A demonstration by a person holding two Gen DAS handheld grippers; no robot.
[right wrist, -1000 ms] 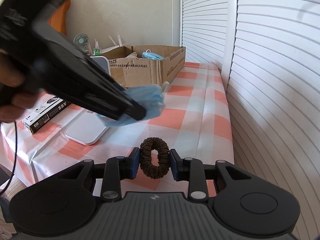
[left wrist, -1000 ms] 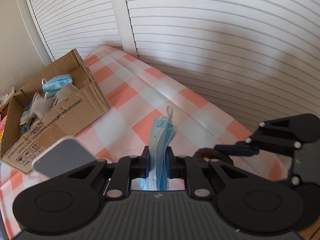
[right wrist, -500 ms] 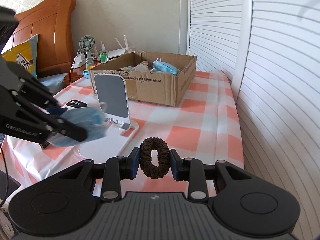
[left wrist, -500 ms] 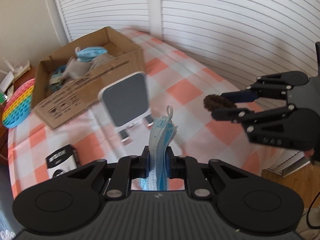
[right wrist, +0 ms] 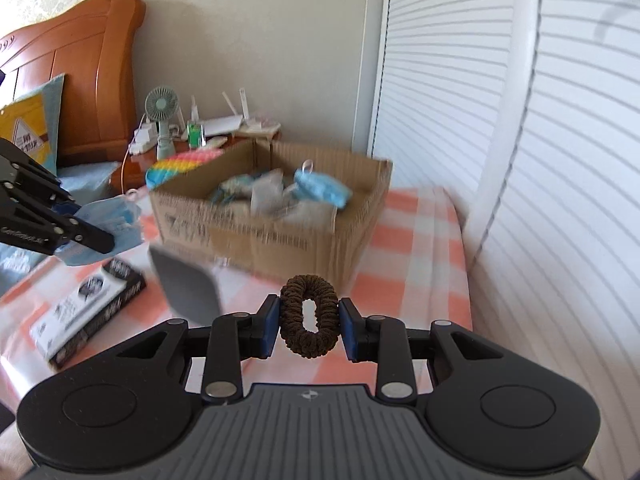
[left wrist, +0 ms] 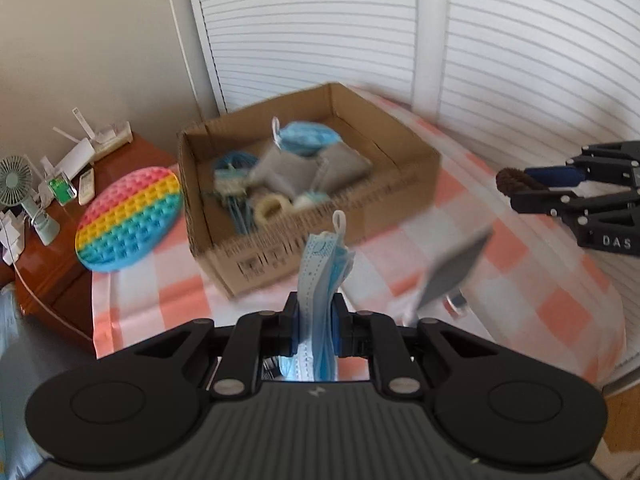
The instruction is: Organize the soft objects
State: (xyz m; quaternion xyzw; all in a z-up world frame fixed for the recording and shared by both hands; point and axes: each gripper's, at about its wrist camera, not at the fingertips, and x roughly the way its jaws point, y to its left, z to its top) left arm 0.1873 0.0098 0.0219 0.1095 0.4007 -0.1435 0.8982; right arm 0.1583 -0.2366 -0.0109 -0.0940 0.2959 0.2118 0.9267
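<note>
L tool (left wrist: 316, 320) clamped on 1 folded blue face mask (left wrist: 324, 280); R tool (right wrist: 309, 322) clamped on 1 brown scrunchie (right wrist: 309, 316), both held above the checked table (right wrist: 416, 248). Ahead: 1 cardboard box (left wrist: 320, 240) w/ masks, grey cloths.

I can't read the print on the cardboard box (left wrist: 320, 248); motion blur smears it in both views. The phone stand (right wrist: 186, 290) is a grey smudge, its base hidden behind my right gripper (right wrist: 309, 322). The lower end of the face mask (left wrist: 322, 280) disappears behind the left gripper (left wrist: 316, 322). The black-and-white carton (right wrist: 90, 312) has illegible lettering.
</note>
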